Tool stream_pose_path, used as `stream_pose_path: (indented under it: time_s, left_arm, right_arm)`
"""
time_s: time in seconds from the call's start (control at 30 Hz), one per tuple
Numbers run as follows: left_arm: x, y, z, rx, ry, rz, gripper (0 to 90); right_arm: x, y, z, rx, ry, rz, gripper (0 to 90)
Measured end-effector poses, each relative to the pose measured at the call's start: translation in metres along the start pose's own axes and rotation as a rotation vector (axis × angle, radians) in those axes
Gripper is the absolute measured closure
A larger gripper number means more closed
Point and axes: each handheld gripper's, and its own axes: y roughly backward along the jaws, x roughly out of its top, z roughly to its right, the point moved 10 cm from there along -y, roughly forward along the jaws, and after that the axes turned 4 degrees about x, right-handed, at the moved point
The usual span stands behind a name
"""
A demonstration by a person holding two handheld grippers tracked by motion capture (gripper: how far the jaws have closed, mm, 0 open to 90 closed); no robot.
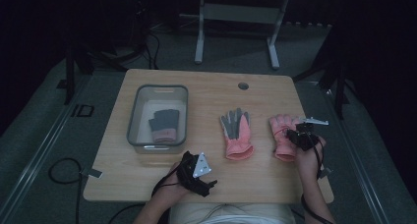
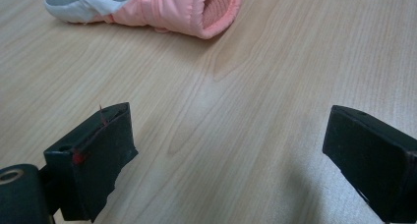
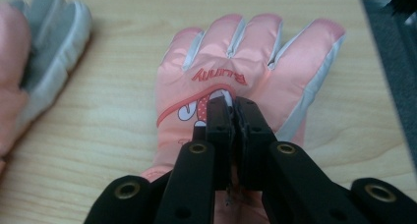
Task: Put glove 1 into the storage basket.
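Pink glove point(image 3: 246, 62) on wooden table point(image 1: 206, 84), dim room

Pink glove point(image 3: 231, 71) lies flat, back up, on table point(image 3: 123, 135).

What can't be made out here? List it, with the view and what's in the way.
- Right gripper view: whether the shut jaws pinch any fabric of the pink glove; they hide the contact spot.
- Left gripper view: the grey-palmed glove is cut off by the top edge.
- High view: the dark glove in the bin is too dim and small to show detail.
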Motion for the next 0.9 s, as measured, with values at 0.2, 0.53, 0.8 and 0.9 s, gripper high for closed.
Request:
stream_pose_path:
  time_s: [0.2,0.53,0.8,0.9]
  left_arm:
    - [-0.001,-0.001,0.003,-0.013,-0.009,-0.006,4.9]
    - [0.001,-0.001,0.003,-0.012,-0.008,-0.003,4.9]
    - [0.001,-0.001,0.006,-0.01,-0.017,-0.005,4.9]
    - [0.002,-0.002,0.006,-0.013,-0.017,-0.004,4.9]
  right_arm:
    - [-0.009,-0.009,0.003,0.01,0.009,-0.022,82.0]
    - [0.002,0.002,0.008,0.061,0.15,-0.051,71.3]
    - [0.018,0.014,0.012,0.152,0.312,-0.11,66.2]
    - [0.017,0.011,0.013,0.183,0.319,-0.149,64.8]
